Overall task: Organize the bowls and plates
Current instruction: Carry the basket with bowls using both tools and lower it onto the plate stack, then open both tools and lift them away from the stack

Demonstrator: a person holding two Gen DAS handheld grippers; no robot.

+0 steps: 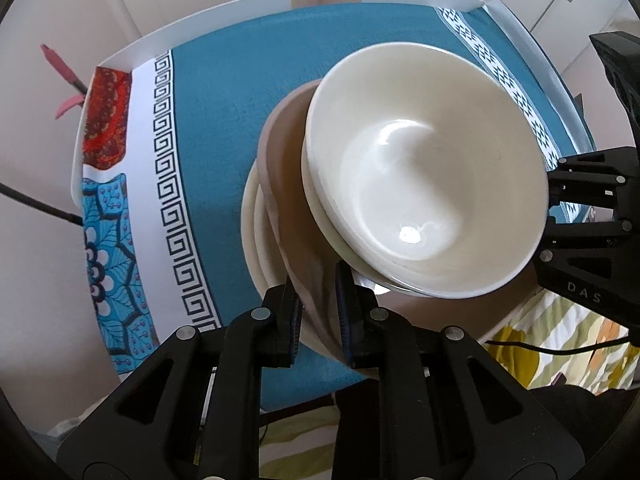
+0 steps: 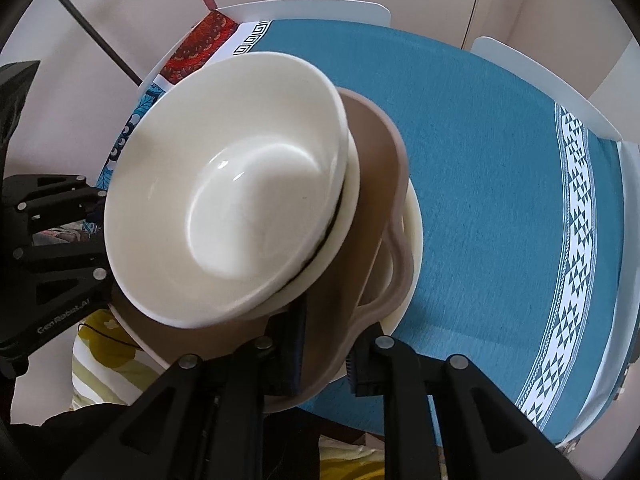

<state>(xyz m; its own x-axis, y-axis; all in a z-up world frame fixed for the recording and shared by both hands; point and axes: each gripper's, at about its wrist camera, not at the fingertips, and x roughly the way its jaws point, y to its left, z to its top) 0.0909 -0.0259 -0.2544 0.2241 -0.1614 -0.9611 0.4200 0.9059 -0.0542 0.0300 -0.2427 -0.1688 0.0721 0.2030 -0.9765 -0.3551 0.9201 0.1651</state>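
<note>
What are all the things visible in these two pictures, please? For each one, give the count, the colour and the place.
bowls: at least two, cream white, nested on top of the stack
brown plate: one, brown, under the bowls, its rim gripped on two sides
cream plates: at least one, cream, bottom of the stack
tablecloth: one, teal with white patterned borders, covers the table
chairs: two, white, at the far side of the table
left gripper: one, black, shut on the brown plate's rim
right gripper: one, black, shut on the opposite rim
</note>
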